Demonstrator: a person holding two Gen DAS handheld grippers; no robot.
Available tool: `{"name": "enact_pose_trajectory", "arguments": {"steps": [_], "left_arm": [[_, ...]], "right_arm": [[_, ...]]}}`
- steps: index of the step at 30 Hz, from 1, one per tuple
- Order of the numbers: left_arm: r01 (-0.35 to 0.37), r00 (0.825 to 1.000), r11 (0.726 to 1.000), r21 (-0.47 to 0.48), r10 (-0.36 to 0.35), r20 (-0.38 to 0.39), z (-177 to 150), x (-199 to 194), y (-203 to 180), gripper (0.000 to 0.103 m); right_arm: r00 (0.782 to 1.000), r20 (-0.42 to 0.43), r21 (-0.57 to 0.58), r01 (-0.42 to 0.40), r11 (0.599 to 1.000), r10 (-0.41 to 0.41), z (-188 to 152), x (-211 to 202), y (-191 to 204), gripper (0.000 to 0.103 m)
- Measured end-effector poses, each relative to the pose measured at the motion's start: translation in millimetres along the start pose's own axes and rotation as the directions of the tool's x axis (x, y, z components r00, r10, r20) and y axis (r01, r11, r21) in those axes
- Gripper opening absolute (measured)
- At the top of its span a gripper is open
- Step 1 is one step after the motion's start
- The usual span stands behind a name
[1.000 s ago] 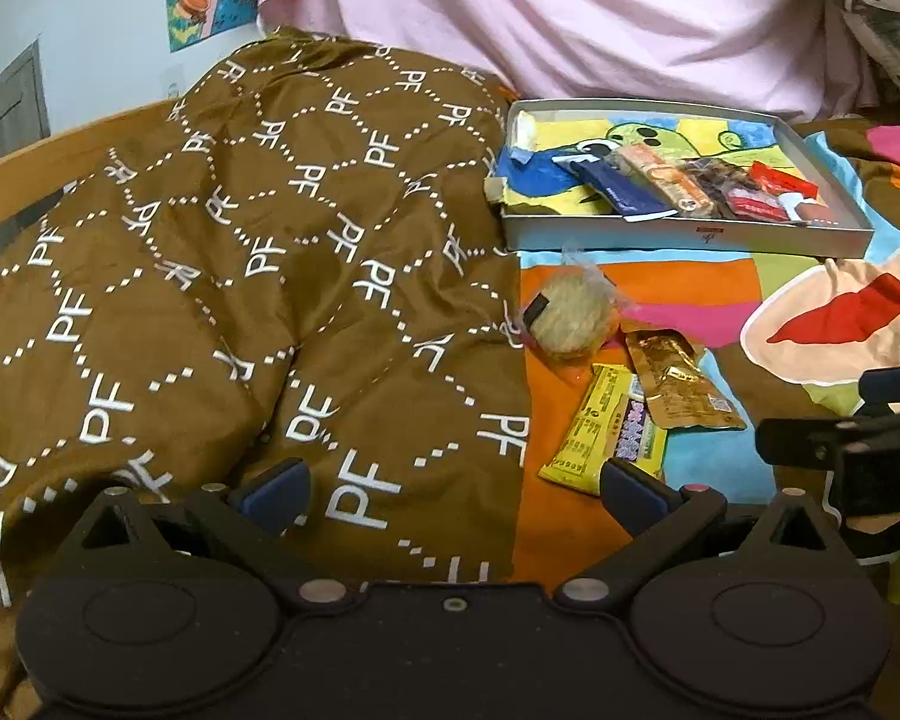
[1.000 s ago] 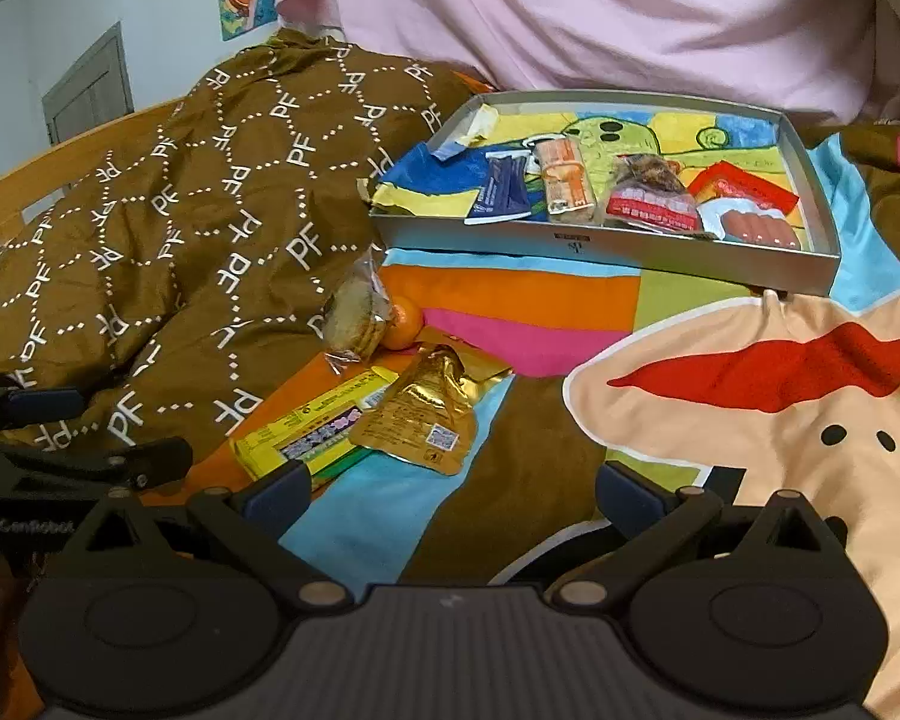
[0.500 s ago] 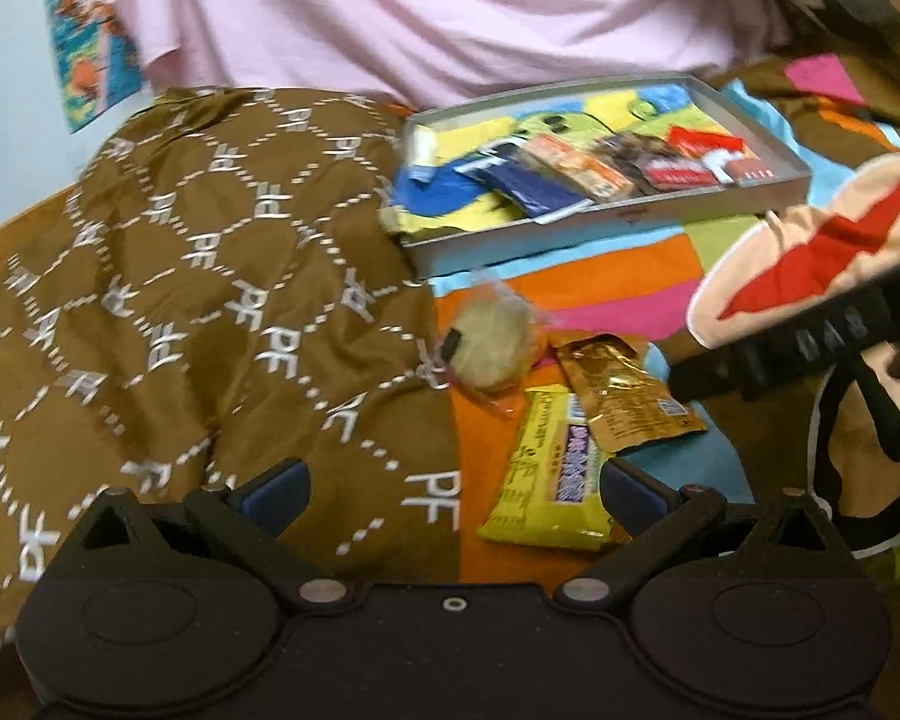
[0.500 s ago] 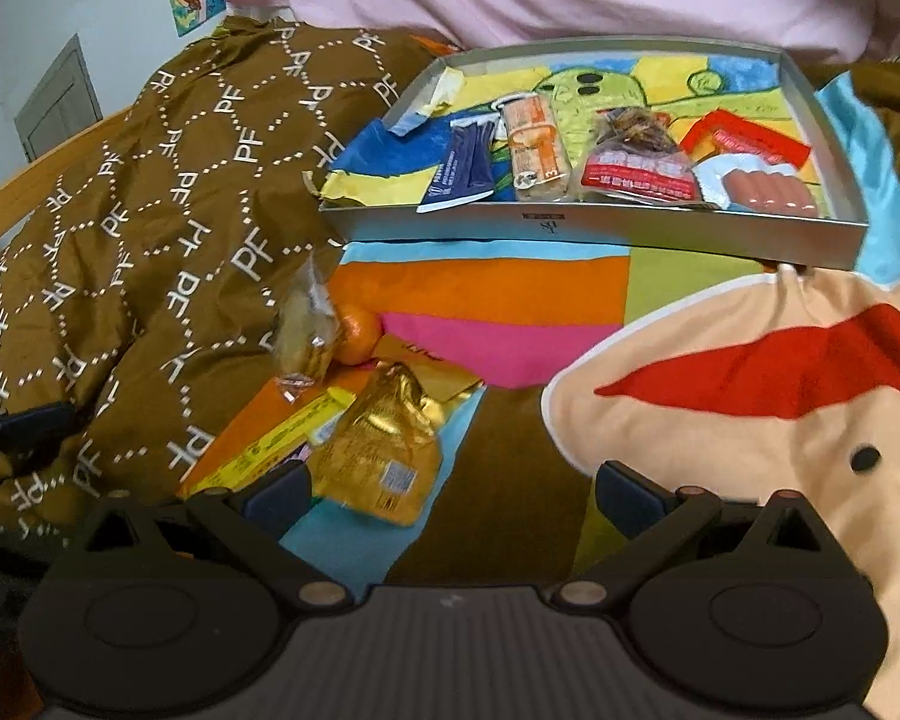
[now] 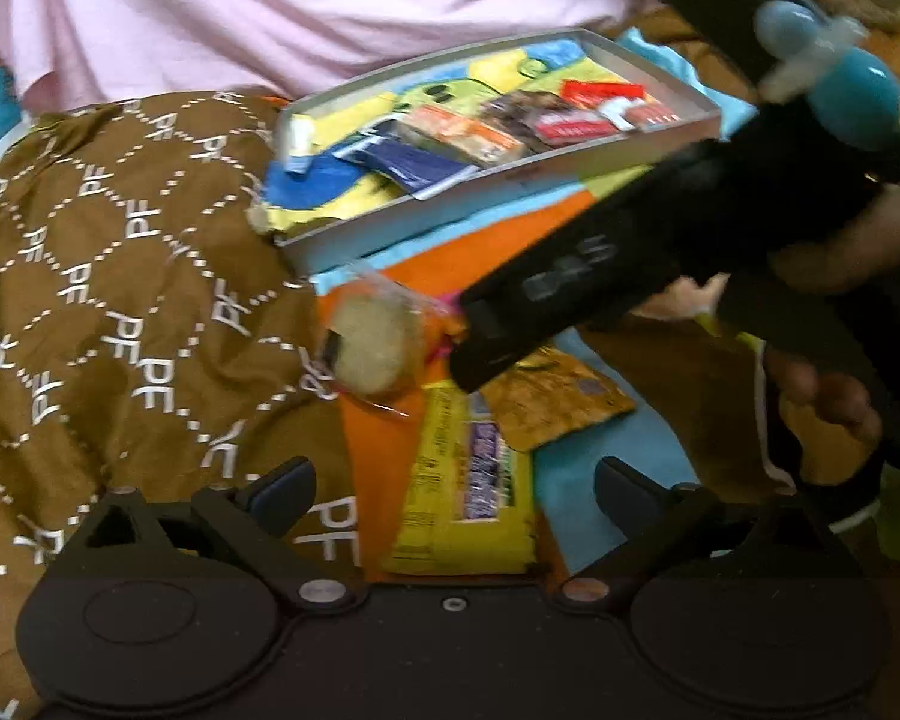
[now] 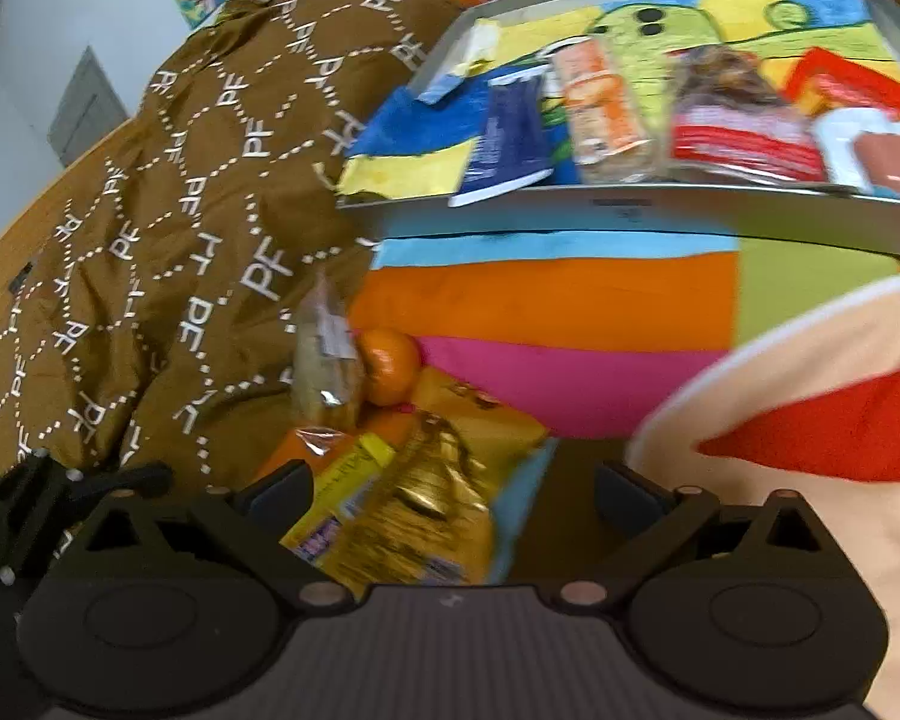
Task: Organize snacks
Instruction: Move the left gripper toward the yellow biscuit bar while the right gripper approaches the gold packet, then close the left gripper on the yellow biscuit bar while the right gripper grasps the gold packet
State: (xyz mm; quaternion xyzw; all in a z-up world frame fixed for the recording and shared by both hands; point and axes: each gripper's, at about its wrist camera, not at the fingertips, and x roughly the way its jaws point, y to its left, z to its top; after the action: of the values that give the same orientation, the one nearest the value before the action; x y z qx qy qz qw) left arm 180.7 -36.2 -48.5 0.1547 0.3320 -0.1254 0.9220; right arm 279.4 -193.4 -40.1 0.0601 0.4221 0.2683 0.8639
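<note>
Both jaws are wide open and hold nothing: the left gripper is over the yellow bar, and the right gripper is over the gold bag. Both have come much nearer to the loose snacks in the last second, so a grab looks close. The tray with sorted snacks sits far behind

Black left claw, blue-padded fingertips, round housings, silver screws.

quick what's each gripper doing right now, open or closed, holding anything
Left gripper: open, holding nothing, above the yellow snack bar.
Right gripper: open, holding nothing, over the gold pouch.
</note>
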Motion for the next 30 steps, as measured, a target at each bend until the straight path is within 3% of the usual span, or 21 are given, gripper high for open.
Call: {"name": "enact_pose_trajectory", "arguments": {"steps": [6, 8, 13, 16, 18, 21, 30], "left_arm": [[0.028, 0.999, 0.998, -0.047, -0.029, -0.019, -2.6, 8.5, 5.0, 0.086], [0.017, 0.999, 0.997, -0.077, -0.02, -0.031, -3.2, 11.6, 8.7, 0.077], [0.027, 0.999, 0.993, -0.115, -0.03, -0.025, -5.9, 14.0, 14.4, 0.072], [0.044, 0.999, 0.993, -0.107, -0.047, -0.022, -6.7, 14.3, 13.0, 0.063], [0.062, 0.998, 0.993, -0.105, -0.065, -0.022, -7.1, 14.6, 11.9, 0.056], [0.062, 0.998, 0.992, -0.113, -0.065, -0.026, -6.7, 14.6, 12.0, 0.055], [0.011, 0.998, 0.997, -0.08, -0.016, -0.063, 4.8, 21.5, 4.0, 0.063]], "right_arm": [[0.998, -0.001, -0.074, 0.058, 0.996, -0.059, -0.4, 14.4, 14.3, 0.09], [0.997, -0.002, -0.094, 0.071, 0.993, -0.071, -2.2, 14.8, 16.6, 0.088], [0.995, -0.007, -0.121, 0.099, 0.988, -0.101, -3.1, 12.5, 16.6, 0.08], [0.994, -0.022, -0.114, 0.108, 0.988, -0.111, -0.4, 11.0, 13.5, 0.071], [0.991, -0.029, -0.118, 0.123, 0.985, -0.127, 0.2, 9.4, 11.0, 0.06], [0.989, -0.043, -0.121, 0.134, 0.984, -0.14, 0.0, 6.7, 7.3, 0.053], [0.988, -0.074, -0.107, 0.126, 0.986, -0.134, -7.2, -7.9, 0.3, 0.056]]}}
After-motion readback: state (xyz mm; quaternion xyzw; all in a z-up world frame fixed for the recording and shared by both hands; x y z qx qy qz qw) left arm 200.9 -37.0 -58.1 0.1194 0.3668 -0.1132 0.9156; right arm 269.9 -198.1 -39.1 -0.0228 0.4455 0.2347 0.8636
